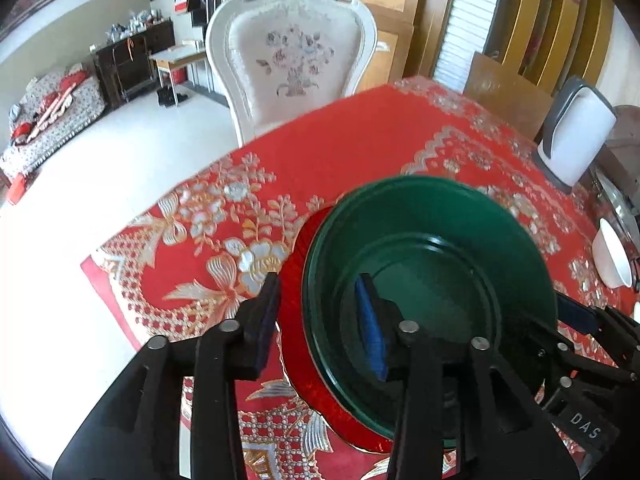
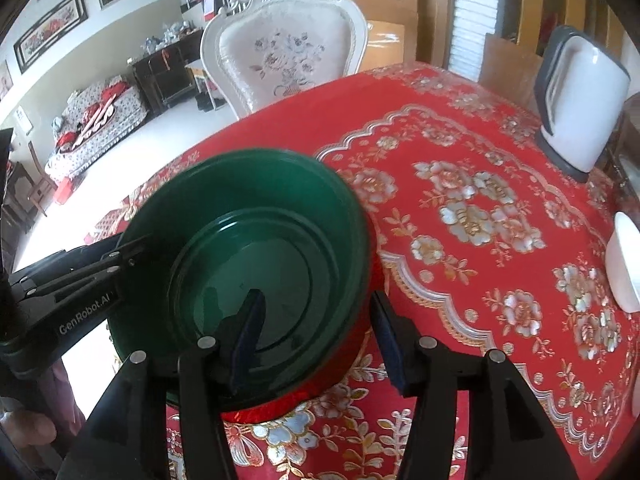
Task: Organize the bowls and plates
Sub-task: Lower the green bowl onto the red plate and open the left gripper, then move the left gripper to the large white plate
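The green bowl (image 1: 432, 248) is sitting on a red plate (image 1: 294, 320) (on the desk (image 1: 360, 140)); left tongs (image 1: 320, 320) and right tongs (image 2: 316, 332) are straddling its rim, spread, not pinching.

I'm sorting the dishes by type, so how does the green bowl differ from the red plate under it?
The green bowl is deep with tall walls; the red plate is shallow and flat. The green bowl sits on top; the red plate lies on the tablecloth, mostly covered, showing only an edge. The red plate has a thin gold rim line; the green bowl is plain. Both are glossy and round.
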`<state>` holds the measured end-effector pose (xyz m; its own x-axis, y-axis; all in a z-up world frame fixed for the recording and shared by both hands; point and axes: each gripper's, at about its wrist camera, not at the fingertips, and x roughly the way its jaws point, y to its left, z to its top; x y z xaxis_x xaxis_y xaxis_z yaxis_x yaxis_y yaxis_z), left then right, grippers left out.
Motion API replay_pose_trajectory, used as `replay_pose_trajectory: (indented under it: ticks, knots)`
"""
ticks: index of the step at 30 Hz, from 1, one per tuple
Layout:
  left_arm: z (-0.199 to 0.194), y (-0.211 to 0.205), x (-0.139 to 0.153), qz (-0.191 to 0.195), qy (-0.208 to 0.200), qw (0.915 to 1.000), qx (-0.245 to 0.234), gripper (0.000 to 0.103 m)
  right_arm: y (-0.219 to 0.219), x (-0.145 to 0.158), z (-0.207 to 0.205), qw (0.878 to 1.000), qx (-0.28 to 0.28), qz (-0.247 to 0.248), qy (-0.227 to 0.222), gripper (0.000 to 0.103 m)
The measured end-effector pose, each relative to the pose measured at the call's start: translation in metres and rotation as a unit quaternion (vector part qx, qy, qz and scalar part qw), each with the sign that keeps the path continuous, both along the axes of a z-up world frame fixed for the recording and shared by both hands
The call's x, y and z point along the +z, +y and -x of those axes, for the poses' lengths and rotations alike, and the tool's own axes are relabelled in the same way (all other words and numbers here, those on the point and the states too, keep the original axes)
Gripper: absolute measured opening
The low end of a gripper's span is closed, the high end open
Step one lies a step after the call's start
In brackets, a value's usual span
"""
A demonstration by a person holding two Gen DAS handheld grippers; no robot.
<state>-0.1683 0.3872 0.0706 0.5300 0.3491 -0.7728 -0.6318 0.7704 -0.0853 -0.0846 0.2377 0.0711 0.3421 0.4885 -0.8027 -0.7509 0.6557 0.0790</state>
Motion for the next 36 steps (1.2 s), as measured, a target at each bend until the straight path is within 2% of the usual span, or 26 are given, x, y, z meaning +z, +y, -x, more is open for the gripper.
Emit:
replay_pose_trajectory:
  ticks: [2, 8, 12, 14, 21, 29, 36]
  knots:
    - [0.001, -0.003, 0.006, -0.008, -0.008, 0.9999, 0.000, 0.048, -0.005, 0.004, -0.002, 1.000, -0.006, -0.008, -0.001, 0.055]
    - [-0.005, -0.018, 0.023, -0.026, -0.022, 0.9993, -0.015, 0.048, -0.019, 0.013, -0.009, 1.000, -0.021, -0.023, -0.003, 0.055]
    - [-0.016, -0.037, 0.030, -0.033, -0.026, 0.9984, -0.037, 0.048, -0.031, 0.014, -0.014, 0.999, -0.031, -0.027, -0.003, 0.056]
    - [-0.022, -0.046, 0.033, -0.034, -0.029, 0.9979, -0.048, 0.048, -0.037, 0.014, -0.016, 0.999, -0.034, -0.032, 0.002, 0.059]
    - [-0.045, -0.085, 0.043, -0.050, -0.034, 0.9944, -0.087, 0.048, -0.069, 0.022, -0.024, 0.997, -0.063, -0.046, -0.002, 0.059]
    - [-0.077, -0.130, 0.047, -0.058, -0.034, 0.9887, -0.134, 0.048, -0.113, 0.025, -0.043, 0.993, -0.104, -0.052, -0.002, 0.060]
    - [-0.117, -0.179, 0.040, -0.056, -0.023, 0.9811, -0.184, 0.048, -0.165, 0.019, -0.067, 0.987, -0.153, -0.053, 0.007, 0.060]
